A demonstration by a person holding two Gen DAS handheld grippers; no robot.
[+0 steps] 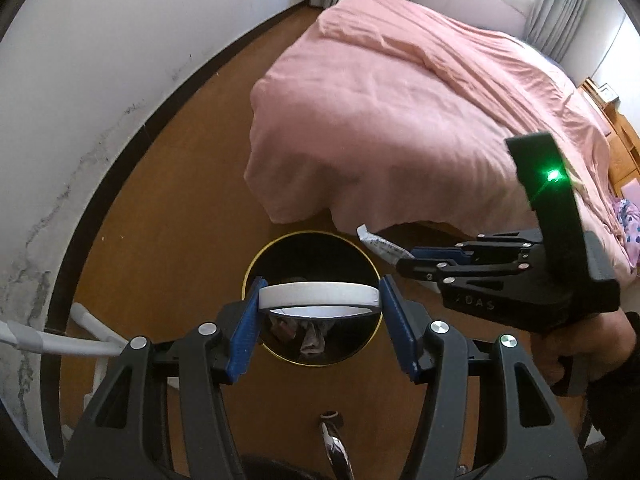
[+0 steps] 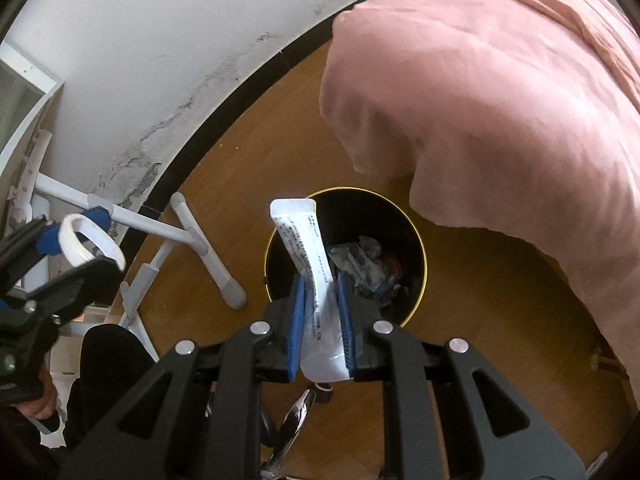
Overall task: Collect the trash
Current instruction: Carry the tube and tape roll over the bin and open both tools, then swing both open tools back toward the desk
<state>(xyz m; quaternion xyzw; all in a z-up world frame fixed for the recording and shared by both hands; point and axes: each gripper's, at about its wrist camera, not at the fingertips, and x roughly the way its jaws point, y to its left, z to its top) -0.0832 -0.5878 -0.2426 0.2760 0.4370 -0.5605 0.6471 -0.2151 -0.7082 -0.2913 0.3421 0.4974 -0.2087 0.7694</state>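
A round black trash bin with a gold rim (image 1: 256, 264) (image 2: 420, 248) stands on the wooden floor by the bed, with crumpled trash (image 2: 368, 268) inside. My left gripper (image 1: 319, 300) is shut on a white tape ring (image 1: 316, 294) and holds it above the bin's mouth; the ring also shows in the right wrist view (image 2: 88, 244). My right gripper (image 2: 321, 300) (image 1: 404, 258) is shut on a flattened white tube (image 2: 308, 248) (image 1: 380, 246) and holds it over the bin's near rim.
A bed with a pink cover (image 1: 400, 112) (image 2: 500, 100) stands right behind the bin. A white wall with a dark baseboard (image 1: 80, 100) runs along the left. A white tubular stand (image 2: 192, 236) lies on the floor left of the bin. Wooden furniture (image 1: 624, 148) stands at far right.
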